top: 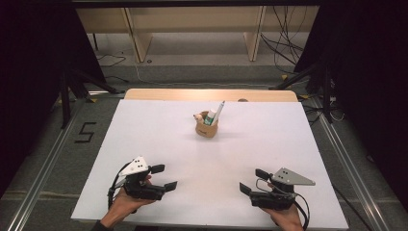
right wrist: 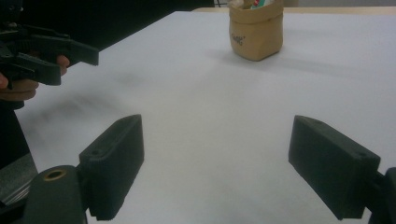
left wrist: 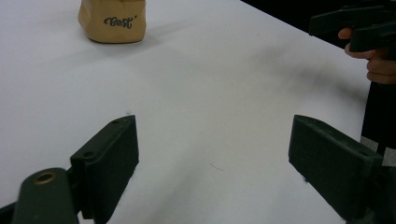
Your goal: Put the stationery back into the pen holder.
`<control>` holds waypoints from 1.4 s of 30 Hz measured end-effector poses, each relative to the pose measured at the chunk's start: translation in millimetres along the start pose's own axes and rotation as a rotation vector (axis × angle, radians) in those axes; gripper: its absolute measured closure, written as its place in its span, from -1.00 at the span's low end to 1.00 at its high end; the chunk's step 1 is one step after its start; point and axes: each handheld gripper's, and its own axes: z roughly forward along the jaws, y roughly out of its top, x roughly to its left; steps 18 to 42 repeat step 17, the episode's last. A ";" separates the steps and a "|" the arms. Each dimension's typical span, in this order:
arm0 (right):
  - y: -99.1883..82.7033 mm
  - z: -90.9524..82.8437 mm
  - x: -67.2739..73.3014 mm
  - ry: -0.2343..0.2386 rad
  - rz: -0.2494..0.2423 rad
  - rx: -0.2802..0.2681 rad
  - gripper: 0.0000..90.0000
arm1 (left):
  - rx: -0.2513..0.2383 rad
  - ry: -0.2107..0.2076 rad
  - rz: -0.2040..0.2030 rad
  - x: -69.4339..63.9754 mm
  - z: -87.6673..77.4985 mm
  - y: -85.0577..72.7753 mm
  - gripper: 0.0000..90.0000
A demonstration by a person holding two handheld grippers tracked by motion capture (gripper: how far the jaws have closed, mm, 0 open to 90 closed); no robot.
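The small tan paper-look pouch standing on the white counter is showing the dark script word "Best" on its front. A black "5" is lying marked on the grey floor, left of the counter.

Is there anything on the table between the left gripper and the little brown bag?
No. In the high view, just bare white table lies between the left gripper and the brown bag.

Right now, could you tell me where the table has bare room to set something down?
Bare white table lies between the pouch and both hand-held grippers, left and right, and on either side of the pouch. Only the pouch's spot is taken.
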 end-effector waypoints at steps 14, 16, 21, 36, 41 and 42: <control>0.1 -0.3 -0.1 -0.002 -0.006 -0.001 -0.58 | -0.001 0.001 0.003 -0.1 -0.3 0.2 -0.65; 0.1 -0.3 0.0 -0.002 -0.005 -0.001 -0.58 | 0.000 0.001 0.003 -0.1 -0.1 0.2 -0.65; 0.2 -0.3 0.1 -0.003 -0.005 -0.001 -0.58 | 0.000 0.001 0.003 0.0 -0.1 0.1 -0.65; 0.2 -0.3 0.1 -0.003 -0.005 -0.001 -0.58 | 0.000 0.001 0.003 0.0 -0.1 0.1 -0.65; 0.2 -0.3 0.1 -0.003 -0.005 -0.001 -0.58 | 0.000 0.001 0.003 0.0 -0.1 0.1 -0.65; 0.2 -0.3 0.1 -0.003 -0.005 -0.001 -0.58 | 0.000 0.001 0.003 0.0 -0.1 0.1 -0.65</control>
